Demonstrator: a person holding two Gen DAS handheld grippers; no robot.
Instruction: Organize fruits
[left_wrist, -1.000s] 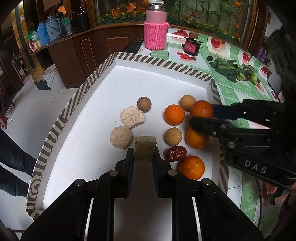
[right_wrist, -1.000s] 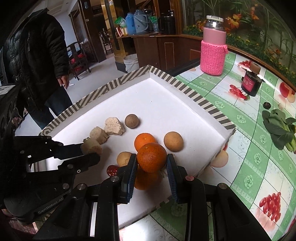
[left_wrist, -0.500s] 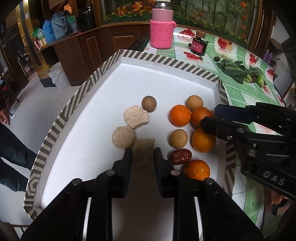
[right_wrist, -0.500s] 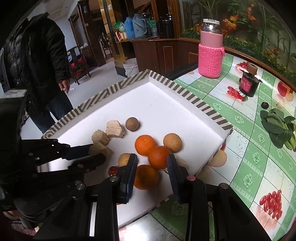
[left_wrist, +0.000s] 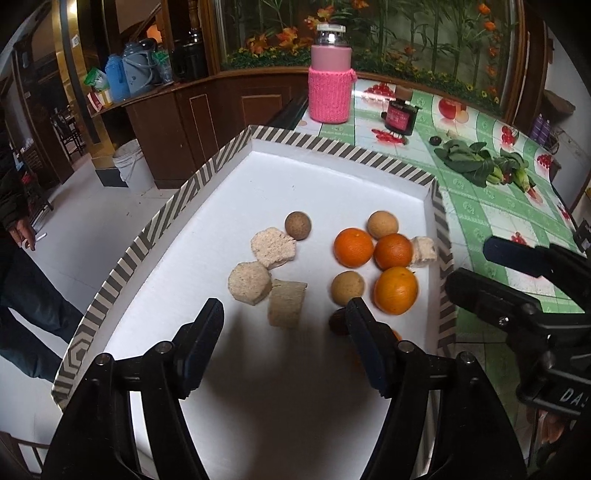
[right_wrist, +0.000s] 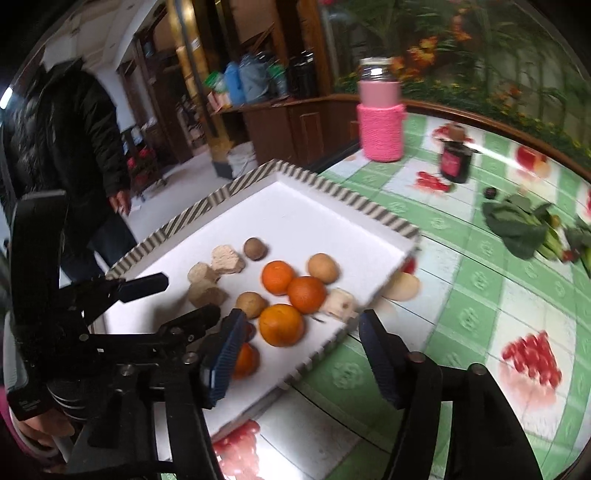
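Both hand-held grippers, left and right, are standing wide and empty, jaws just having been opening, while the beige chunk is lying just ahead of the left and the nearest orange in the tray is lying before the right.

Three oranges cluster ahead of the right-side fingers, two tan round fruits among them. Three pale spongy chunks lie ahead between the fingers, a brown ball beyond, all inside the white tray.
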